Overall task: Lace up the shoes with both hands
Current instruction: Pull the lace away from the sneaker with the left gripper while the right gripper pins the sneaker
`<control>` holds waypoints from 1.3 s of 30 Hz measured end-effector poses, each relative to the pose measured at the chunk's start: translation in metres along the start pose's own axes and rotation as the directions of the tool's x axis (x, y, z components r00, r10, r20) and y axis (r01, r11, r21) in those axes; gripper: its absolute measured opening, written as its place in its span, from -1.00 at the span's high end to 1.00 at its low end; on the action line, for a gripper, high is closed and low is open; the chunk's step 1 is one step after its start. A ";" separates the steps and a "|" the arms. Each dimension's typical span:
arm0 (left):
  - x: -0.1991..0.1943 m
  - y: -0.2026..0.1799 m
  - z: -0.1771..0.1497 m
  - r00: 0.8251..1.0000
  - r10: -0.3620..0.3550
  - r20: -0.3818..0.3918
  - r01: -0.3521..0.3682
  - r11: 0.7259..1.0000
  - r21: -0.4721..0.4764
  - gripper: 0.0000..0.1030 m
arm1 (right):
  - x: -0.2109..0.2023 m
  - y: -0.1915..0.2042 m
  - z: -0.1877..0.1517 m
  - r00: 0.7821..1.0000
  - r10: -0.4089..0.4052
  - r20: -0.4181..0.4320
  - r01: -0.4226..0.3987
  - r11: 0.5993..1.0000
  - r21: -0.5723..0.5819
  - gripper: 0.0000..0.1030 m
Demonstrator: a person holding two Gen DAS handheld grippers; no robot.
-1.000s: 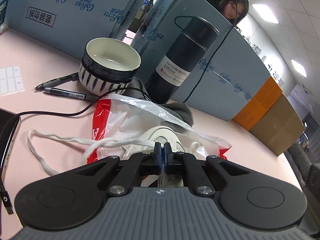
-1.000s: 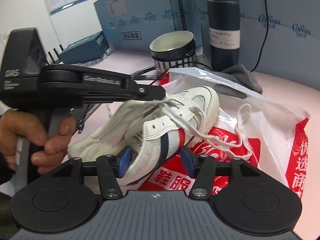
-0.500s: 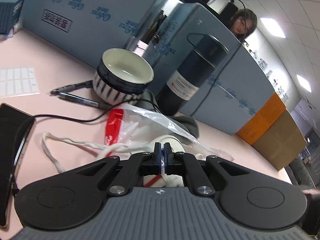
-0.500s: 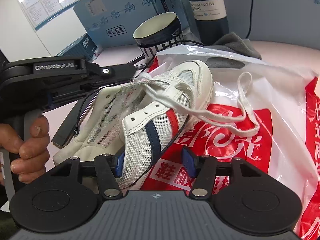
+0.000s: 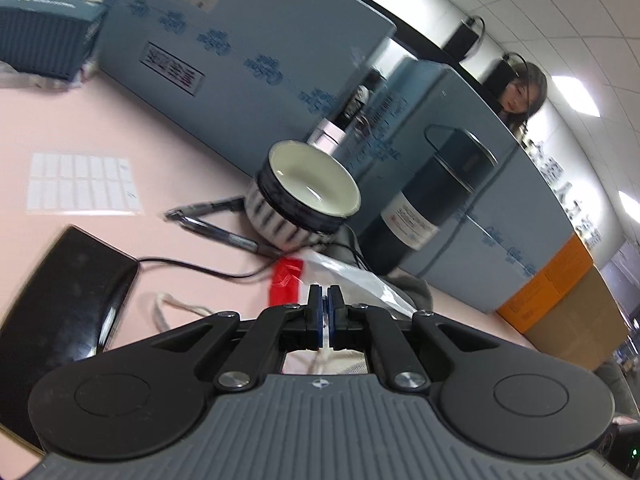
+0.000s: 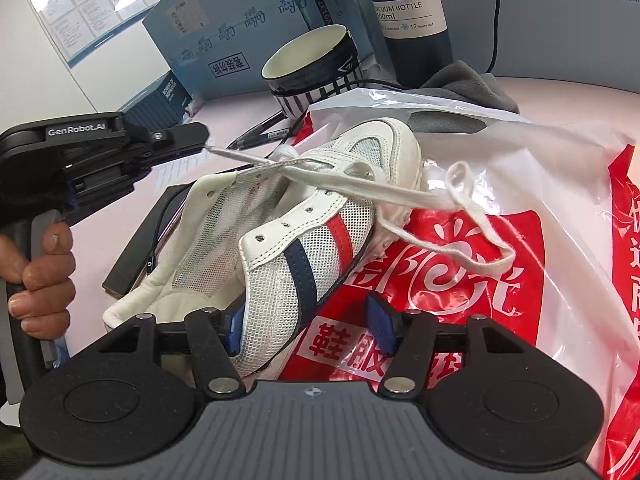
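Left wrist view: one left gripper (image 5: 324,307), blue pads pressed nearly together on a thin white strand of shoelace (image 5: 176,307), held low and level above a pink table (image 5: 120,128). Lace slack curling in a rough woven loop on the table left of the fingers. One striped ceramic bowl (image 5: 308,196), round, glossy cream inside. Two pens (image 5: 218,224) lying beside it, slim and dark. One tall dark vacuum bottle (image 5: 436,204), cylindrical, white label. One black flat device (image 5: 60,292) at left with a thin black cable (image 5: 200,268) running from it. One sheet of white stickers (image 5: 80,188). Blue cardboard boxes (image 5: 240,56) along the back.

Right wrist view: one right gripper (image 6: 310,326), jaws spread wide, blue pads either side of the heel area of one white shoe (image 6: 304,220); whether the left pad touches it, cannot tell. Shoe of mesh and smooth white trim, one navy and one red stripe on the side, lying tilted on a glossy red-and-white plastic bag (image 6: 500,260). Flat woven lace threaded through the front eyelets, one end drawn taut to the left gripper's closed tip at left, the other end trailing in a loop over the bag. One bare hand (image 6: 38,276) wrapped round that gripper's handle, fingers curled. One grey cloth (image 6: 468,84), soft and crumpled, behind the bag, next to the bottle.
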State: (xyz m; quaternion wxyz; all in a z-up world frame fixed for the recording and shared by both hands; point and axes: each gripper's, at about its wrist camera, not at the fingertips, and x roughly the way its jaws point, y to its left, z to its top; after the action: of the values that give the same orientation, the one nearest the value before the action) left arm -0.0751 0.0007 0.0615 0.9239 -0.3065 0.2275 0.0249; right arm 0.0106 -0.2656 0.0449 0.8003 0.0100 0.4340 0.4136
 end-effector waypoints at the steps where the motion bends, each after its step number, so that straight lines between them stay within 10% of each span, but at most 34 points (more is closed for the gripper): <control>1: -0.001 0.002 0.002 1.000 0.002 0.004 -0.002 1.000 -0.006 0.96 | 0.000 0.000 0.000 1.000 0.000 0.000 0.000 1.000 0.000 -0.09; 39: -0.037 0.049 0.041 0.963 0.188 0.191 -0.174 0.981 -0.087 0.95 | -0.001 -0.001 0.000 1.000 0.003 0.001 -0.003 1.000 -0.001 -0.13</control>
State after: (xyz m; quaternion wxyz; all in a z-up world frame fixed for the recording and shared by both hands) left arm -0.1012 0.0679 0.0795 0.9246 -0.3125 0.1604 0.1475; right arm 0.0111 -0.2673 0.0450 0.8000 0.0104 0.4332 0.4150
